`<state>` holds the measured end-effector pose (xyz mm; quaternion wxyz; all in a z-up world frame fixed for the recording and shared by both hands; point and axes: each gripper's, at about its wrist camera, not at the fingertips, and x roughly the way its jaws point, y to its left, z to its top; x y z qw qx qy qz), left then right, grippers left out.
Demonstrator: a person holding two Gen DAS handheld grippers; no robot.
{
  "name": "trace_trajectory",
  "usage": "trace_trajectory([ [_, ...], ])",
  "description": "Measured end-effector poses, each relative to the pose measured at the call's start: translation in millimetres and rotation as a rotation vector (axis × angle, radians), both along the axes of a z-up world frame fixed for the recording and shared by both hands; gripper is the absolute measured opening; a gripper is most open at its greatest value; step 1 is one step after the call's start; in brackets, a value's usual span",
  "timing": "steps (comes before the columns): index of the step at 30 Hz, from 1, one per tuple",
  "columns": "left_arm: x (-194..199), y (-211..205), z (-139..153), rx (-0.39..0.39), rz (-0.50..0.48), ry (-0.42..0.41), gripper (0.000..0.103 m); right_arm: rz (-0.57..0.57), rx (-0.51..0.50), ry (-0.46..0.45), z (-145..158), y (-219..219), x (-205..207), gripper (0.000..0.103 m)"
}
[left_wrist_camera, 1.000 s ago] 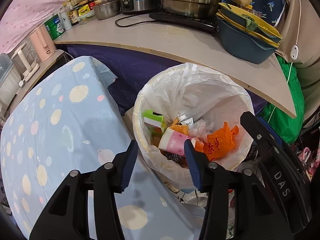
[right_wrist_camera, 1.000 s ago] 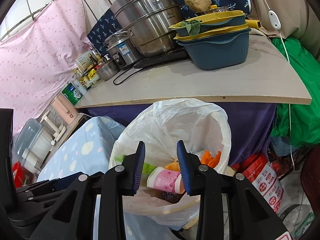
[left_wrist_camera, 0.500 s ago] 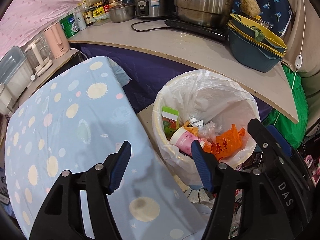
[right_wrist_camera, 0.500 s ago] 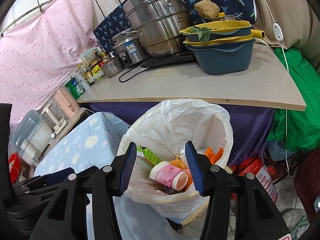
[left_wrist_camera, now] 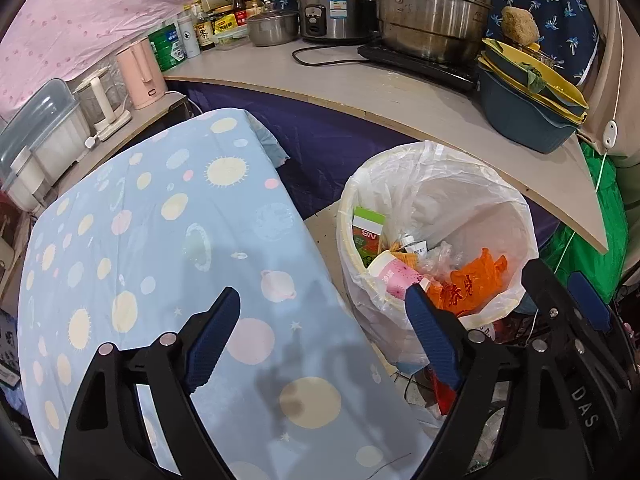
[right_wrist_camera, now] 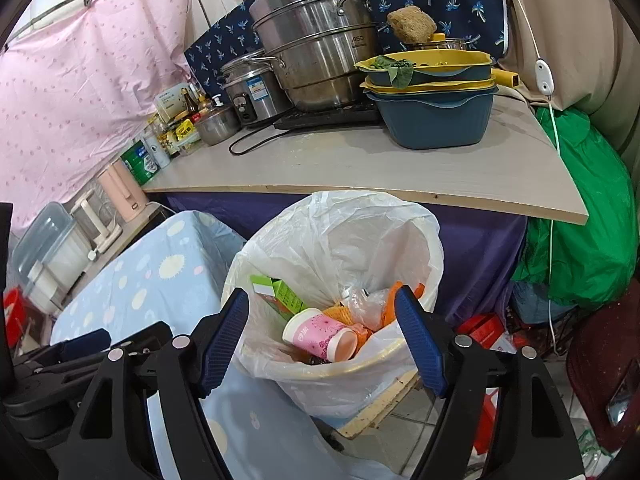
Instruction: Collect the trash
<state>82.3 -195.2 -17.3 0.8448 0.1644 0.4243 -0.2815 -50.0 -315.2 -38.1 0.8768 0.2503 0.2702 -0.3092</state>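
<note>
Left gripper [left_wrist_camera: 322,314]: empty, jaws spread wider than half a second ago; drawn back from the bin, now over the cloth edge just left of it.
Right gripper [right_wrist_camera: 322,318]: likewise empty and spread wider than before; pulled back and framing the bin mouth from the near side.
Meaning for the task: judged a finished drop — nothing held, both tools retreating, so either the next piece of trash to find or the round near its end.
Trash bin [right_wrist_camera: 336,372]: one, cream rim, lined with one white bag [right_wrist_camera: 360,240]; landmark for all below.
Inside the bin, near rim: one pink paper cup [right_wrist_camera: 320,334], lying on its side, mouth to the right.
Inside the bin, left of the cup: one green carton [right_wrist_camera: 278,294], leaning on the liner.
Inside the bin, behind the cup: one orange wrapper [left_wrist_camera: 476,284], one crumpled clear film; smaller scraps beneath, too tangled to count.
Left of the bin: one blue spotted cloth [left_wrist_camera: 160,240] over a flat surface, no trash visible on it.
Beyond the bin: one counter [right_wrist_camera: 360,168], overhanging the bin's far side.
On the counter, above the bin: one stack of blue and yellow basins [right_wrist_camera: 432,96], one sponge on top.
Further left along the counter: one large steamer pot [right_wrist_camera: 316,60], one rice cooker [right_wrist_camera: 250,90], one small lidded pot.
</note>
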Motion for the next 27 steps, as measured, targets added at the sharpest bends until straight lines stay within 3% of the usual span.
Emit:
trace_trajectory([
  [9, -5, 13, -4, 0.012, 0.012, -0.019, 0.085, 0.013, -0.023, 0.069, -2, 10, -3, 0.083],
  [27, -16, 34, -19, 0.061, 0.039, -0.038, 0.091, 0.041, -0.047, 0.210, -10, 25, -3, 0.086],
])
